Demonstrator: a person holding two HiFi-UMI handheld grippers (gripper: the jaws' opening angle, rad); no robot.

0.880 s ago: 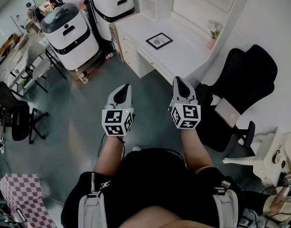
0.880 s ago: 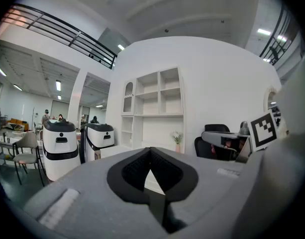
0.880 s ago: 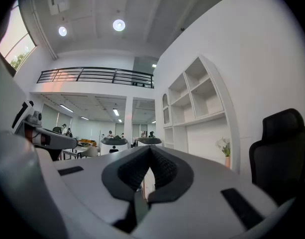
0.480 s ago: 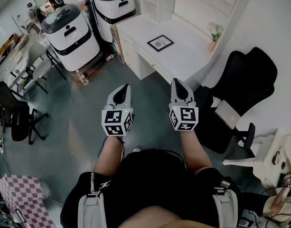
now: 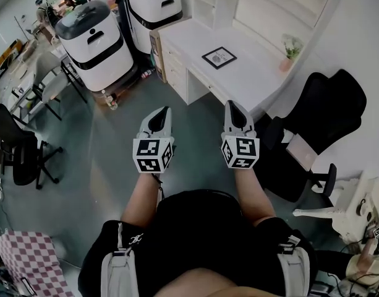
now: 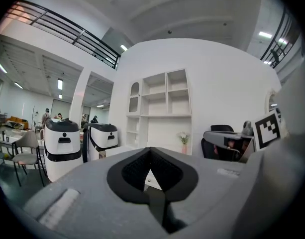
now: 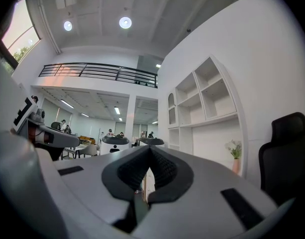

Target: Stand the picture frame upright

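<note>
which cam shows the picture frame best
The head view. There the picture frame is seen whole from above, lying flat on the white desk. The left gripper view and the right gripper view look level across the room at shelves and walls, and no frame can be made out in either.

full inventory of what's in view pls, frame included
picture frame: one, black rim, lying flat on the desk
desk: one, white, against the wall
potted plant: one, pink pot, desk's far right end
shelf unit: one, white, behind the desk
machines: two, white and black, left of the desk
office chairs: two, black, right of the desk and far left
checked cloth: one, pink and white, bottom left
left gripper: one, grey, shut, empty, over the floor
right gripper: one, grey, shut, empty, short of the desk
</note>
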